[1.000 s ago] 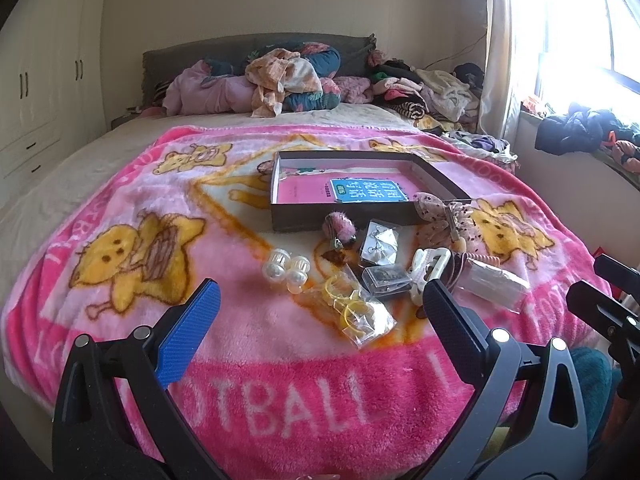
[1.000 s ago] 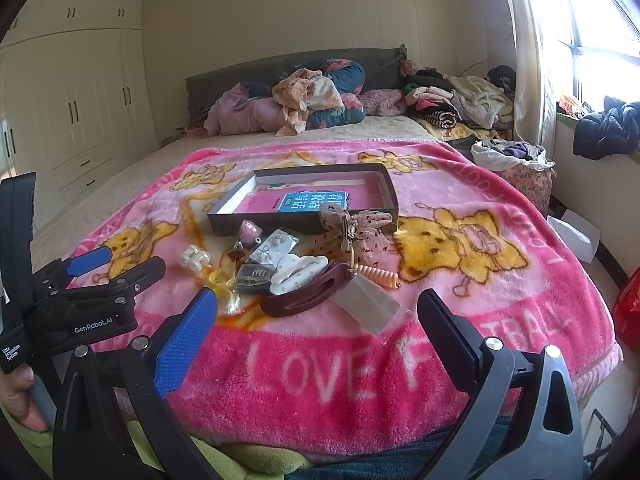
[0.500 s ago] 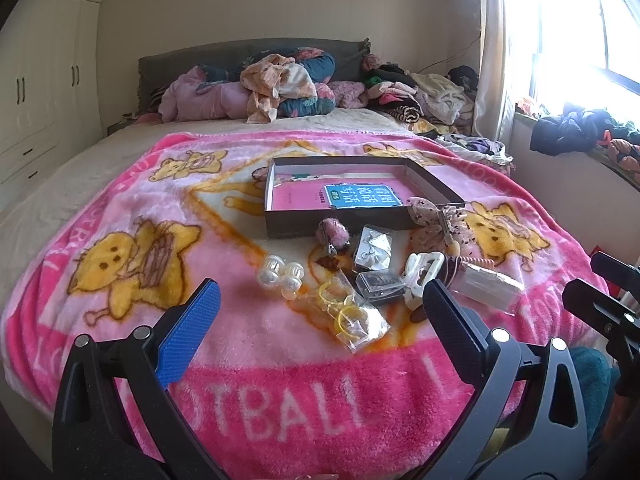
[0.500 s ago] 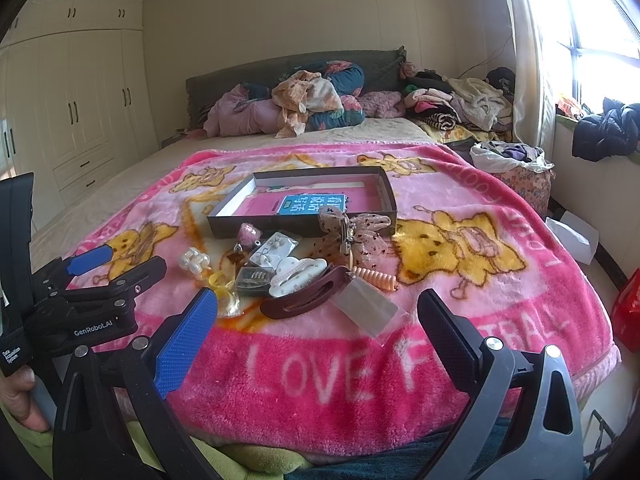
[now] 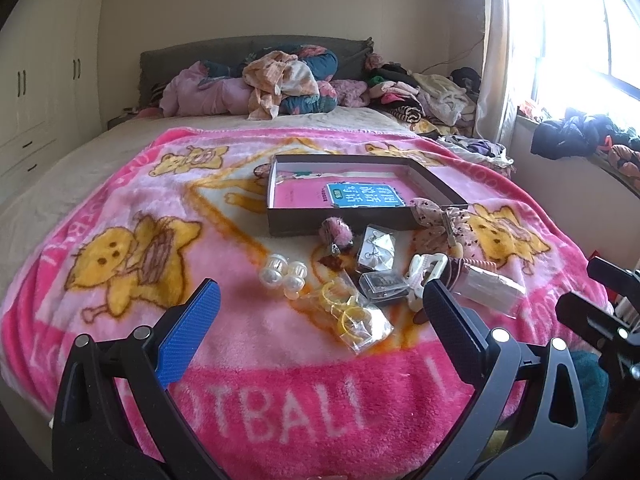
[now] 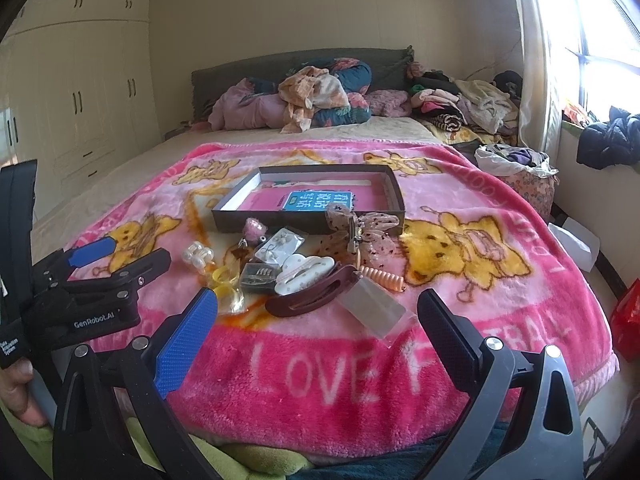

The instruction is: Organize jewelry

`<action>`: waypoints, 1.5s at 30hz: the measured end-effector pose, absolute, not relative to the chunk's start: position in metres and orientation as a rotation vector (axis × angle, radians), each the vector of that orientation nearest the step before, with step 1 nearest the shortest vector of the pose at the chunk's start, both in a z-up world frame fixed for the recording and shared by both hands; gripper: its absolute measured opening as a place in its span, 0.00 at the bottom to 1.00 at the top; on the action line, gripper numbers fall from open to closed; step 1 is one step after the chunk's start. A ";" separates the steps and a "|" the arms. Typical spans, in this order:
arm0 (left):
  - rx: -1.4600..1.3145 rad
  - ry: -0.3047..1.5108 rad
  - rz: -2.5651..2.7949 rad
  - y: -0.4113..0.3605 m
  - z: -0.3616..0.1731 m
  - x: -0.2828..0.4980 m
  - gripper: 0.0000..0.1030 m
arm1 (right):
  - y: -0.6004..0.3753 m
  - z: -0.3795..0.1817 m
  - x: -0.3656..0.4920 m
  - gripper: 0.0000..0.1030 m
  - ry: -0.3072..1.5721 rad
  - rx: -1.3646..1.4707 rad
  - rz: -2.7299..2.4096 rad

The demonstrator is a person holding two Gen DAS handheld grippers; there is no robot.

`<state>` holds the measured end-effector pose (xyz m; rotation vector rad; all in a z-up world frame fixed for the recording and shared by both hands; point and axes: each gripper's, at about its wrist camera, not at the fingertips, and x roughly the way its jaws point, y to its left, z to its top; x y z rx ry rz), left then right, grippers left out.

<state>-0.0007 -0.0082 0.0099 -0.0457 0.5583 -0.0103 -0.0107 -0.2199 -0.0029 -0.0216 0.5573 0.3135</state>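
A shallow dark box (image 5: 432, 188) (image 6: 394, 196) with a pink book in it lies on the pink blanket. In front of it sits a pile of jewelry: pearl beads (image 5: 282, 274) (image 6: 197, 254), a bag of yellow rings (image 5: 352, 318), a pink pompom (image 5: 335, 231) (image 6: 254, 227), earring packets (image 5: 376, 248), a white hair clip (image 5: 426, 270) (image 6: 306, 270), a brown hair clip (image 6: 314, 298), a dotted bow (image 6: 360, 230) and a clear box (image 6: 374, 308). My left gripper (image 5: 322, 312) is open and empty before the pile. My right gripper (image 6: 318, 312) is open and empty, to the right of the left one (image 6: 120, 258).
Heaped clothes and bedding (image 5: 280, 84) lie at the head of the bed. Wardrobes (image 6: 96, 92) stand on the left. A window sill with dark clothes (image 5: 572, 140) and a laundry bag (image 6: 516, 168) are on the right. The blanket's front edge is close below both grippers.
Both views have shifted slightly; the pile and box sit a little lower and nearer. Nothing on the bed has moved. Both grippers stay open.
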 end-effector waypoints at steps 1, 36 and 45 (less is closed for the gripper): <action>-0.051 0.562 -0.008 -0.005 0.008 0.001 0.90 | -0.218 -0.004 -0.010 0.94 0.559 -0.025 0.315; -0.071 0.734 -0.052 0.041 -0.044 0.101 0.84 | -0.213 -0.025 0.115 0.94 0.677 -0.031 0.246; -0.060 0.784 -0.109 0.035 -0.058 0.115 0.59 | -0.214 -0.047 0.163 0.94 0.758 -0.023 0.217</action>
